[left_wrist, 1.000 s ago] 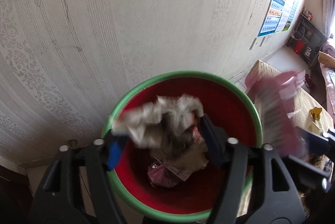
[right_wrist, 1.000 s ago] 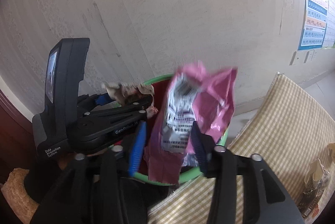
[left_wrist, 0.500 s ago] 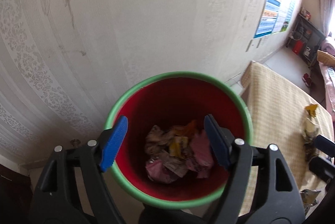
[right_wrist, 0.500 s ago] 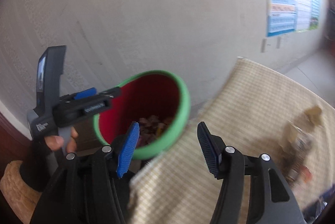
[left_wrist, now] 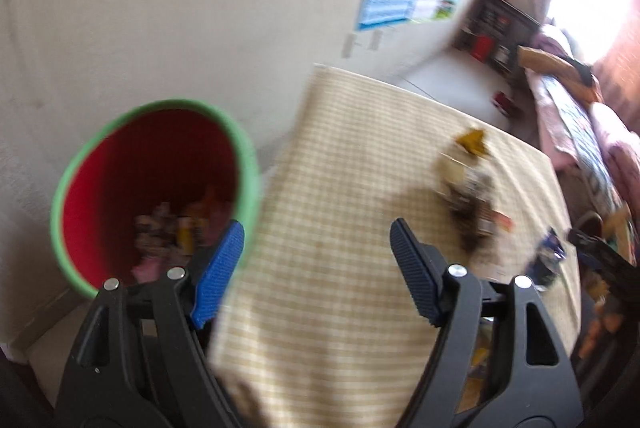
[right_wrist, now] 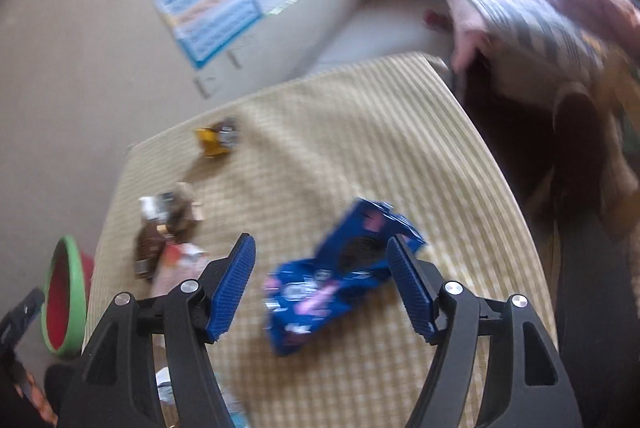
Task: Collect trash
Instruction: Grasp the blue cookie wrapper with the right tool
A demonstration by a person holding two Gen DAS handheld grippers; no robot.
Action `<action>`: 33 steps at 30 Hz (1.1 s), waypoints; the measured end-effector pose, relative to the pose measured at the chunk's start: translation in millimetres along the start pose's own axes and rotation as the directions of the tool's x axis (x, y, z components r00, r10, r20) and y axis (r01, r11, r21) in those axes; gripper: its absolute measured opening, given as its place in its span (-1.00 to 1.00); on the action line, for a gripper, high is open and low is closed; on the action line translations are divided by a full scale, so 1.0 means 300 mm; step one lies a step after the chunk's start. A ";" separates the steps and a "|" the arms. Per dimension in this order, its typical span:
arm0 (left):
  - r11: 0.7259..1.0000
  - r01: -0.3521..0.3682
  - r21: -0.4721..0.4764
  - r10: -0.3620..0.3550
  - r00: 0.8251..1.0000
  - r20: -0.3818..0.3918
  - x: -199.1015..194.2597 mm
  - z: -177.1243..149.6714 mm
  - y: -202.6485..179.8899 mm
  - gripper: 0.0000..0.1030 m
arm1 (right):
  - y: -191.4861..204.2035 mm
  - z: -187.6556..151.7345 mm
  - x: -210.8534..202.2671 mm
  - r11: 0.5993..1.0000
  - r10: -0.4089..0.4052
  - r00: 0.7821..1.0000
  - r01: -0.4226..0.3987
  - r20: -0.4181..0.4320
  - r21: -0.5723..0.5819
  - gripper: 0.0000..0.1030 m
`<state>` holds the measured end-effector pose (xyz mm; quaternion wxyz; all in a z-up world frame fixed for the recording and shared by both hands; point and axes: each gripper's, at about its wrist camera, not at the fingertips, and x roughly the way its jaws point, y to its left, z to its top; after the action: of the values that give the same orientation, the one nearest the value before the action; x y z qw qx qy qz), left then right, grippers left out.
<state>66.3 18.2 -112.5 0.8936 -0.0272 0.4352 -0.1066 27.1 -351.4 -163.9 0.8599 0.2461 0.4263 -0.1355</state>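
Blue wrapper lies near the tabletop's middle, between the right gripper's opening jaws, not pinched. Slippery foil could slide out if they close crookedly. Left gripper gapes, empty, beside the red bin.

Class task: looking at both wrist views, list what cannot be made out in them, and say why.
- Left wrist view: contents of the red bin, motion-blurred.
- Right wrist view: print on the blue wrapper, blurred.
- Right wrist view: the bin, cut off by the left edge.
- Both views: poster text, too blurred.
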 end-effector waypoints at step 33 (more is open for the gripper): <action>0.986 0.118 0.116 -0.078 0.950 -0.303 0.439 0.009 -0.514 -0.21 | 0.032 -0.027 0.021 0.978 0.182 0.983 -0.184 -0.037 -0.096 -0.42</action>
<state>121.5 -160.6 -190.8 0.8112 0.0269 0.5549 -0.1825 29.6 -339.1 -170.2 0.8738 0.2433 0.4199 -0.0311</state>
